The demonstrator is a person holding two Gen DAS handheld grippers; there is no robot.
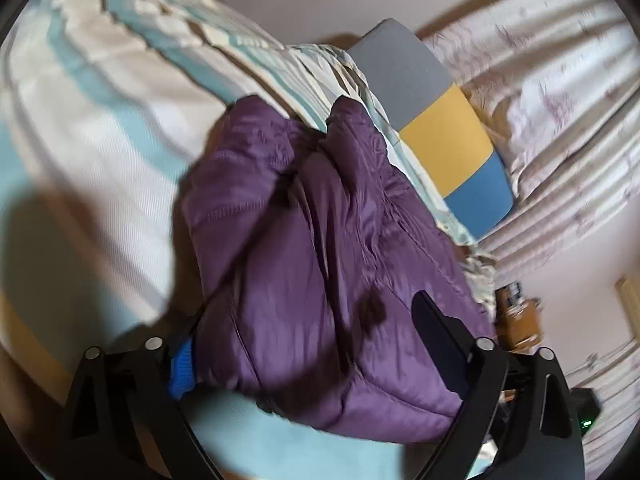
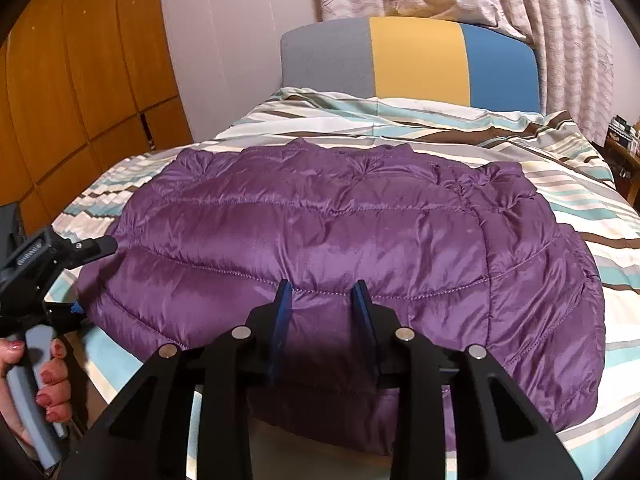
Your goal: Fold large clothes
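Note:
A purple quilted down jacket (image 2: 340, 232) lies folded on the striped bed cover (image 2: 580, 184). In the right wrist view my right gripper (image 2: 322, 290) is open, its blue fingers (image 2: 282, 300) resting on the jacket's near edge with a gap between them. My left gripper (image 2: 60, 264) shows at the jacket's left edge, held by a hand. In the left wrist view the jacket (image 1: 320, 260) fills the space between the left gripper's (image 1: 304, 340) wide-spread jaws, a blue pad (image 1: 182, 368) at its left side and a black finger (image 1: 436, 332) on its right.
A grey, yellow and blue headboard (image 2: 416, 60) stands at the far end of the bed. Wooden wardrobe doors (image 2: 80, 60) are on the left. Pale curtains (image 2: 560, 20) hang at the right, with a small wooden side table (image 2: 624, 160) beside the bed.

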